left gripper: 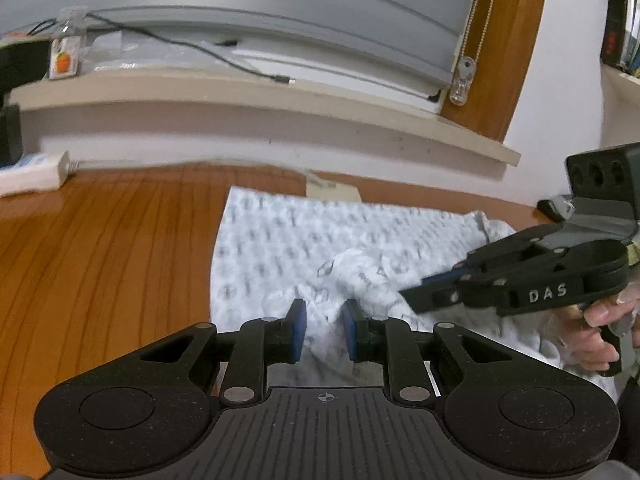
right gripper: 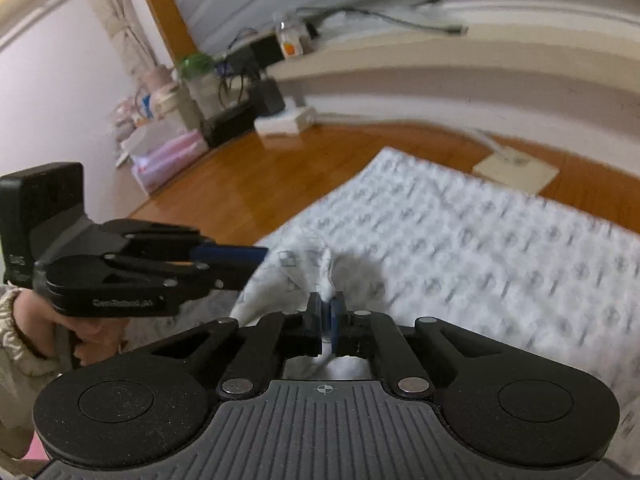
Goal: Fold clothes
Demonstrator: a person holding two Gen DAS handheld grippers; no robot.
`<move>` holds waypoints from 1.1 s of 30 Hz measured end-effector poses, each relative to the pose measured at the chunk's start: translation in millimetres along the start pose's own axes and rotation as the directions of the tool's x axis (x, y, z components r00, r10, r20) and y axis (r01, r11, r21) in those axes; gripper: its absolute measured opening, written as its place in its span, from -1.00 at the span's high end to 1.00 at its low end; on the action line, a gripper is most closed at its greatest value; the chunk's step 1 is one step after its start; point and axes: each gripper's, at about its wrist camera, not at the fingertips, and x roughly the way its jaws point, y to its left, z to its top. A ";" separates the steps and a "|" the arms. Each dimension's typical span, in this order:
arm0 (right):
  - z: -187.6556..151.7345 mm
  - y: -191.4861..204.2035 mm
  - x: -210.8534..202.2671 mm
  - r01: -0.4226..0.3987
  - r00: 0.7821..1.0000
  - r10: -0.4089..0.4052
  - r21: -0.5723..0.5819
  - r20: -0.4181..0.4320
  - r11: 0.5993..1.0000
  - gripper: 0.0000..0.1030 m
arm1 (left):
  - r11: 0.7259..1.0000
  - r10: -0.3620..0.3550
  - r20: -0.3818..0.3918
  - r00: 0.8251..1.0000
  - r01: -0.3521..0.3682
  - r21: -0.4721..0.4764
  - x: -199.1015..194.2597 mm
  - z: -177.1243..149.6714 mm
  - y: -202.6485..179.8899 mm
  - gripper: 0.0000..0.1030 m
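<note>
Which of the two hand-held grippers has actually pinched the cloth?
The right hand-held gripper: its blue pads are shut on a raised fold of the patterned cloth. The left hand-held gripper shows a gap between its pads.

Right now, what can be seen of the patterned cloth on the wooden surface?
The cloth is white, soft-looking fabric printed with rows of small grey marks. Most of it lies flat on the wooden surface; its near part is rumpled. The right gripper is shut on a raised pinch of it. Fabric also lies between the left gripper's pads, which stand apart; no grip is clear there.
</note>
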 end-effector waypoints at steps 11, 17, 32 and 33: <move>124.9 6.4 -75.0 0.186 0.930 -0.127 -0.143 0.345 0.972 0.93 | 1.000 0.025 0.157 0.987 -0.022 -0.016 -4.7 84.7 11.5 0.59; 100.3 52.6 -24.3 0.110 0.975 -0.060 -0.232 0.213 0.966 0.85 | 0.994 0.082 0.161 0.984 -0.068 -0.089 -22.0 77.2 45.1 0.59; 11.8 -32.5 -97.9 0.306 0.949 -0.296 -0.090 0.103 0.948 0.42 | 0.998 0.018 0.034 0.999 -0.016 -0.056 5.4 47.1 56.0 0.16; 5.1 -41.4 -110.9 0.342 0.937 -0.334 -0.081 0.105 0.936 0.42 | 1.000 0.008 0.022 1.000 -0.007 -0.030 8.0 45.8 50.0 0.04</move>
